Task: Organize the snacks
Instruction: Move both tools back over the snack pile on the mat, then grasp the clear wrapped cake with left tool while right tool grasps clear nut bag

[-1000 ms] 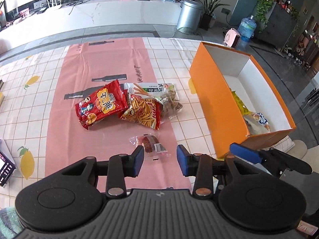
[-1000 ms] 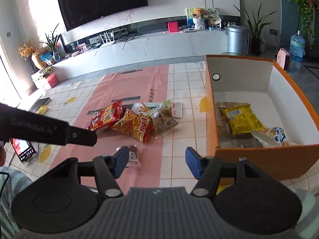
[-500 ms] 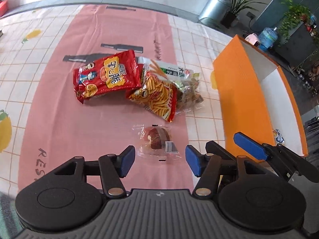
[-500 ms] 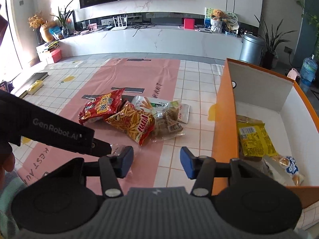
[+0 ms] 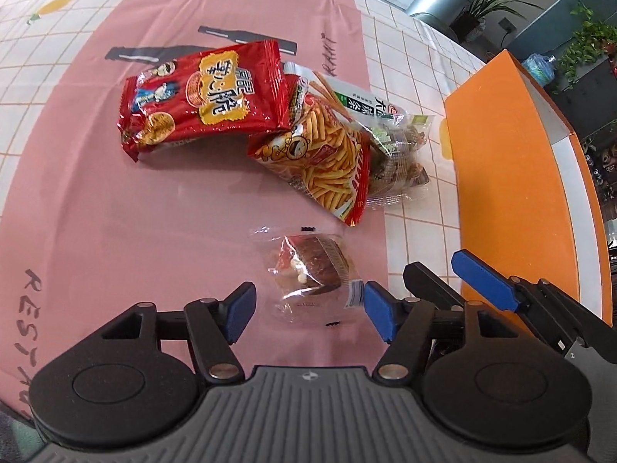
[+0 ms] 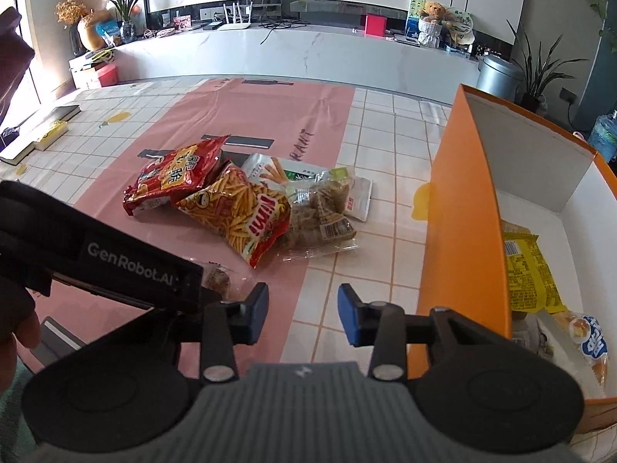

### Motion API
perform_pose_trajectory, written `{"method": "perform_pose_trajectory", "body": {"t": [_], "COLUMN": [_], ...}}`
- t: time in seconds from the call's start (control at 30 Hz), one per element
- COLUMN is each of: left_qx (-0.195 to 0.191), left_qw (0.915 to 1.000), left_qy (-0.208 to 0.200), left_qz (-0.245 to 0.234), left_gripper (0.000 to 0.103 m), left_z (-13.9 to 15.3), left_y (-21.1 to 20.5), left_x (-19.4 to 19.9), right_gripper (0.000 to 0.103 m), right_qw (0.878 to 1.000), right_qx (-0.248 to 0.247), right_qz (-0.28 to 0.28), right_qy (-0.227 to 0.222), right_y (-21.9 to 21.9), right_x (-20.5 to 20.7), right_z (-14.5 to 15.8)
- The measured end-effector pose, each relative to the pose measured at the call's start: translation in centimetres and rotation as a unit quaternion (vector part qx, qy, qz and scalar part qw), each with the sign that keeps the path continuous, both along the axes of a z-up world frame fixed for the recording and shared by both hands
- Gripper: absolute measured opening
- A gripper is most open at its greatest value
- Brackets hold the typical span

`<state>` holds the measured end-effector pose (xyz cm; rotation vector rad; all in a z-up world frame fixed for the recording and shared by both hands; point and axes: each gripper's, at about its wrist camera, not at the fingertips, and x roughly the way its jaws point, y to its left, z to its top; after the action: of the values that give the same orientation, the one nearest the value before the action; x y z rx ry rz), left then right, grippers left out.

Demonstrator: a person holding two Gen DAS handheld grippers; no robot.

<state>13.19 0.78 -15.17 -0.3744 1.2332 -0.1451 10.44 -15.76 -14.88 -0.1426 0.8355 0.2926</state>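
Pink matting printed with grey bottle shapes covers the middle of a white checked tablecloth. Nearest, the left gripper hangs just over a clear-wrapped brown pastry; its blue pads stand wide on either side of the wrapper's near end and are opening, not pressing it. Just to its right the right gripper hovers above the seam between matting and tiles, its jaws narrow and closing with nothing between them. Beyond the pastry lie a red-and-yellow bag of fry-shaped sticks, overlapping a clear bag of brown snacks and a white-and-green packet, with a red crisp bag at the left. To the right stands an orange box holding a yellow packet and a blue-and-white one. Farther back runs a long white marble counter.
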Motion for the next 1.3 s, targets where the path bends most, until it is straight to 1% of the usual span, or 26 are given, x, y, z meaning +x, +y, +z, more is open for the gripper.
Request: {"method": "perform_pose_trajectory", "body": {"t": [0.1,0.2,0.23,0.3,0.33,0.43,0.6,0.77,0.87,1.0,1.03,1.07,1.23,1.27,1.3], "left_qx": [0.000,0.010,0.014,0.018,0.018,0.019,0.025,0.046,0.048,0.043,0.041,0.041,0.040,0.039,0.036], "left_qw": [1.0000,0.9999,0.9999,0.9998,0.9997,0.9996,0.9995,0.9979,0.9973,0.9971,0.9973,0.9975,0.9979,0.9980,0.9981], "left_qy": [0.004,-0.002,-0.004,-0.010,-0.014,-0.017,-0.021,-0.045,-0.055,-0.060,-0.056,-0.051,-0.046,-0.047,-0.047], "left_qz": [-0.003,-0.004,-0.003,-0.003,-0.004,-0.009,-0.001,-0.006,-0.009,-0.019,-0.024,-0.024,-0.021,-0.020,-0.018], "left_gripper": [0.073,0.070,0.067,0.057,0.044,0.042,0.041,0.041,0.041,0.041,0.041,0.042,0.045,0.051,0.054], "left_z": [-0.4,-0.3,-0.3,-0.3,-0.2,-0.2,0.2,1.1,1.2,0.8,0.6,0.4,0.2,0.2,0.2], "left_y": [-0.2,-0.5,-0.6,-0.8,-0.9,-0.8,0.5,1.4,1.8,2.0,2.0,2.1,2.3,2.4,2.4], "left_x": [0.3,0.4,0.4,0.4,0.3,0.2,0.3,0.5,0.8,1.0,1.1,1.1,1.2,1.1,1.1], "right_gripper": [0.035,0.035,0.034,0.034,0.034,0.036,0.037,0.037,0.039,0.041,0.045,0.047,0.047,0.048,0.048], "right_qw": [1.000,1.000,1.000,1.000,1.000,1.000,1.000,1.000,1.000,0.999,0.999,0.999,0.999,0.999,0.999], "right_qx": [-0.015,-0.022,-0.022,-0.024,-0.023,-0.017,-0.004,0.006,0.004,0.015,0.017,0.019,0.018,0.021,0.023], "right_qz": [0.006,0.009,0.009,0.011,0.012,0.019,0.018,0.011,0.006,0.000,-0.002,-0.004,-0.021,-0.023,-0.025], "right_qy": [-0.008,-0.014,-0.014,-0.012,-0.011,-0.007,-0.011,-0.016,-0.023,-0.030,-0.031,-0.030,-0.019,-0.017,-0.015], "right_y": [0.3,0.4,0.4,0.4,0.4,0.4,0.2,0.1,0.2,0.6,0.7,0.8,1.1,1.0,1.0], "right_x": [0.1,0.1,0.3,0.4,0.4,0.4,0.5,1.4,2.4,3.8,4.2,4.7,6.7,7.0,7.3], "right_z": [-0.4,-0.6,-0.6,-0.8,-0.9,-1.0,-0.8,-0.4,-0.1,0.2,0.1,0.0,-0.7,-0.9,-1.0]}}
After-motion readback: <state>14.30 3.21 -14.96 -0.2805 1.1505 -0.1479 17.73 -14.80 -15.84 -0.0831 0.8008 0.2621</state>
